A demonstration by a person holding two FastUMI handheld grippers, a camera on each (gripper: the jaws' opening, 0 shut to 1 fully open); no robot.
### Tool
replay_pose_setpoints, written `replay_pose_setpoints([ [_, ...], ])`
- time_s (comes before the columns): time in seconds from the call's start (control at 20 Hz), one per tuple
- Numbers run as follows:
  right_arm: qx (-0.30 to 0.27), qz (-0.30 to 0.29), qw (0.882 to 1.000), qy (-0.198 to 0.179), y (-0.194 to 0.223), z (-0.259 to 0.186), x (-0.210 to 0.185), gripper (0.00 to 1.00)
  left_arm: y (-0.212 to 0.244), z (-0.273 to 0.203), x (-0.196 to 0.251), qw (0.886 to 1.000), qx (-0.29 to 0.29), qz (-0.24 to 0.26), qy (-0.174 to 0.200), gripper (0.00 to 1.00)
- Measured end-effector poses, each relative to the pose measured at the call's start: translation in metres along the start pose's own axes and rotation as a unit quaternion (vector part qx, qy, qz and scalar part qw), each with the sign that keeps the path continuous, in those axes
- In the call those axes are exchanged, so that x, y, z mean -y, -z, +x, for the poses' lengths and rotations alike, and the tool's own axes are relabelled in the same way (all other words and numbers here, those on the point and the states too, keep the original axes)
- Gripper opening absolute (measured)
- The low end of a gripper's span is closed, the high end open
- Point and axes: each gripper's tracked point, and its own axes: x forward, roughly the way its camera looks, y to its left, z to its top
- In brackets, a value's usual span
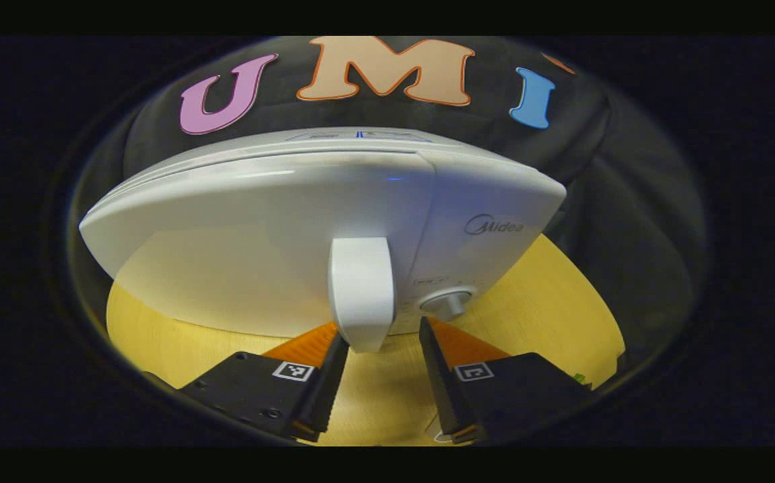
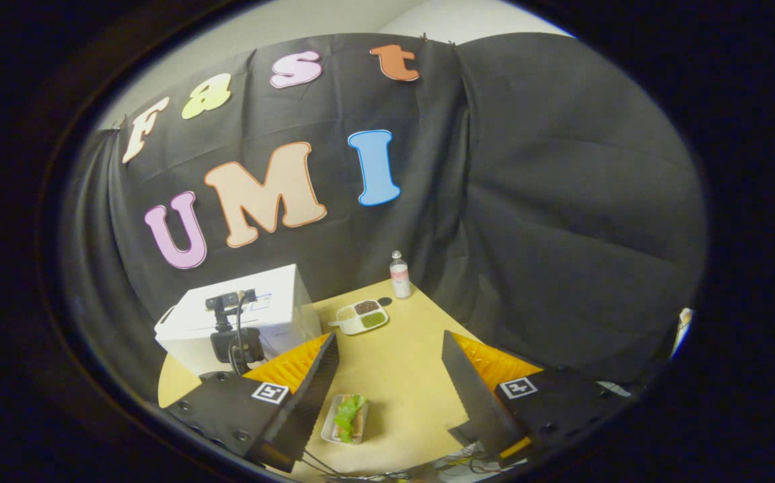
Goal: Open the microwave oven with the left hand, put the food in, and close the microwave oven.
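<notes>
Worktop (image 2: 400, 376): smooth pale wood.
Microwave (image 1: 260, 221): glossy white, rounded handle (image 1: 360, 292).
Left tongs (image 1: 377, 352): spread, straddling handle.
Right tongs (image 2: 390, 376): released above food tray (image 2: 347, 419).

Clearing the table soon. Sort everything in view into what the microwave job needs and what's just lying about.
Job: microwave, its door handle, left gripper, food on its plate.
Lying about: bottle, compartment dish of beans.

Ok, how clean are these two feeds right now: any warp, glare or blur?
Left gripper view: fisheye bows the microwave into a curved shell, with soft highlights on its door, and the handle is sharp. Right gripper view: evenly lit, the food plate is small near the bottom.
</notes>
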Motion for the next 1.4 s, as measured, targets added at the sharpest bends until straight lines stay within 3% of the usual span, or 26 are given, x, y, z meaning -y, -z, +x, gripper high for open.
replay_pose_setpoints([
  [0.05, 0.0, 0.0, 1.0, 0.001, 0.0, 0.001, 0.001, 0.9, -0.001, 0.001, -0.003, 1.0, 0.002, -0.003, -0.006, 0.59],
  [0.15, -0.001, -0.001, 1.0, 0.002, 0.0, 0.002, 0.001, 0.9, 0.002, 0.003, -0.01, 1.0, -0.002, -0.01, -0.022, 0.46],
  [0.2, -0.002, -0.002, 1.0, 0.002, 0.0, 0.003, 0.001, 0.9, 0.004, 0.005, -0.013, 1.0, -0.005, -0.017, -0.024, 0.33],
  [0.25, -0.003, -0.003, 1.0, 0.001, 0.0, 0.004, 0.001, 0.9, 0.002, 0.006, -0.012, 1.0, -0.002, -0.021, -0.022, 0.27],
  [0.5, -0.004, -0.012, 1.0, -0.005, 0.002, 0.004, 0.002, 0.9, 0.003, 0.004, -0.013, 0.999, -0.001, -0.023, -0.022, 0.27],
  [0.55, -0.005, -0.014, 1.0, -0.005, 0.004, 0.004, 0.004, 0.98, 0.003, 0.004, -0.012, 0.999, 0.0, -0.026, -0.022, 0.27],
  [0.6, -0.007, -0.014, 1.0, -0.006, 0.005, 0.005, 0.005, 0.9, 0.003, 0.005, -0.012, 1.0, 0.001, -0.023, -0.02, 0.27],
  [0.85, -0.013, 0.007, 1.0, -0.012, 0.006, 0.011, 0.014, 0.9, 0.003, 0.004, -0.012, 1.0, 0.002, -0.022, -0.021, 0.27],
  [1.15, -0.014, 0.002, 1.0, -0.025, 0.004, 0.014, 0.016, 0.9, 0.004, 0.002, -0.011, 1.0, 0.016, -0.009, -0.012, 0.1],
  [1.4, -0.024, -0.003, 0.999, -0.036, 0.012, 0.009, 0.015, 0.9, 0.004, 0.001, -0.012, 0.999, 0.029, -0.016, -0.016, 0.02],
])
